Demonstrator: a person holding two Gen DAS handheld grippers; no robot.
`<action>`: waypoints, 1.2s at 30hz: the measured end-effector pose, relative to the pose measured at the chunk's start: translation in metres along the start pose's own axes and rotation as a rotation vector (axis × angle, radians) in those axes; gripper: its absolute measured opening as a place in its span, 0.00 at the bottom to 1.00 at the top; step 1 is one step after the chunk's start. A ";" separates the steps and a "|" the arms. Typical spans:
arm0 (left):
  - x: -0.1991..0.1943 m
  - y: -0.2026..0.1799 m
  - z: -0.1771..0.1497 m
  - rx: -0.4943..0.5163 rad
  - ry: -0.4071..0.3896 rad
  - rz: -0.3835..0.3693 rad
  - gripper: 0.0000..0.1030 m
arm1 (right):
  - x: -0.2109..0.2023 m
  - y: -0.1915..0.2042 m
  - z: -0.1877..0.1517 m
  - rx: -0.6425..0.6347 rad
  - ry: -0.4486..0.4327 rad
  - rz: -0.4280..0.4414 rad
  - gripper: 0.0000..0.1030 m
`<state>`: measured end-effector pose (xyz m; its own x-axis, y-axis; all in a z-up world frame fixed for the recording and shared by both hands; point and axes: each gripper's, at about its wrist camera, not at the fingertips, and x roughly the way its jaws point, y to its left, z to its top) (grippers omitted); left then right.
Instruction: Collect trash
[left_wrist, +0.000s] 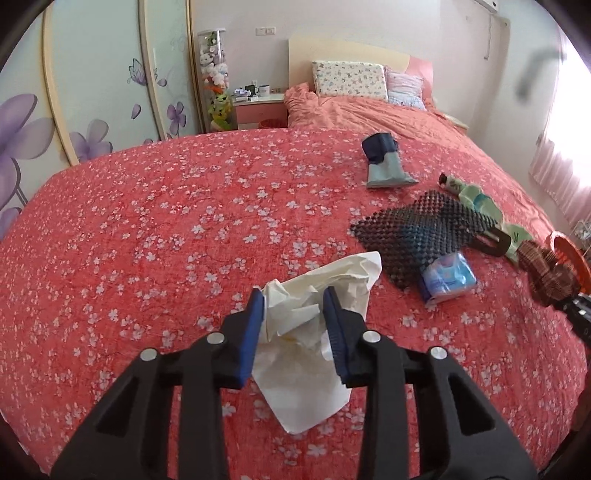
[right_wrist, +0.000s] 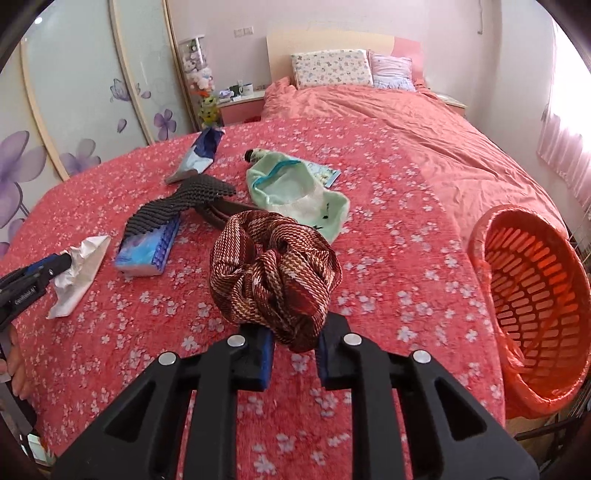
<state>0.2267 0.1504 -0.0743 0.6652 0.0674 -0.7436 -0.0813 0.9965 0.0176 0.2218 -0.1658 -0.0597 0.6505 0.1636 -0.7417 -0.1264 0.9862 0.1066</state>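
My left gripper (left_wrist: 293, 301) is shut on a crumpled white paper (left_wrist: 314, 332) on the red flowered bedspread (left_wrist: 147, 240); it also shows in the right wrist view (right_wrist: 79, 266), with the left gripper (right_wrist: 64, 264) at the far left. My right gripper (right_wrist: 293, 341) is shut on a brown patterned scrunchie (right_wrist: 275, 273), held just above the bedspread. The scrunchie shows at the right edge of the left wrist view (left_wrist: 546, 273). An orange trash basket (right_wrist: 532, 295) lined with a bag lies tilted at the bed's right edge, mouth toward the scrunchie.
On the bed lie a black studded bag (left_wrist: 417, 229), a blue tissue pack (left_wrist: 448, 277), a green cloth pouch (right_wrist: 295, 192), a blue-grey wrapper (left_wrist: 384, 162) and a small tube (left_wrist: 448, 181). Pillows (left_wrist: 349, 79) are at the far end. A nightstand (left_wrist: 258, 107) and wardrobe (left_wrist: 92, 92) stand left.
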 end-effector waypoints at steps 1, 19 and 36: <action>0.000 -0.002 -0.001 0.011 0.001 0.005 0.39 | -0.001 -0.001 0.000 0.004 0.000 -0.002 0.18; -0.003 -0.010 -0.011 0.068 -0.005 -0.007 0.38 | 0.002 -0.002 -0.008 0.003 0.019 0.000 0.18; -0.080 -0.041 0.026 0.016 -0.165 -0.033 0.38 | -0.074 -0.040 0.011 0.064 -0.162 0.005 0.18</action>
<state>0.1963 0.1055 0.0021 0.7800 0.0402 -0.6245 -0.0462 0.9989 0.0066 0.1867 -0.2172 -0.0016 0.7627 0.1651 -0.6254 -0.0855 0.9841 0.1555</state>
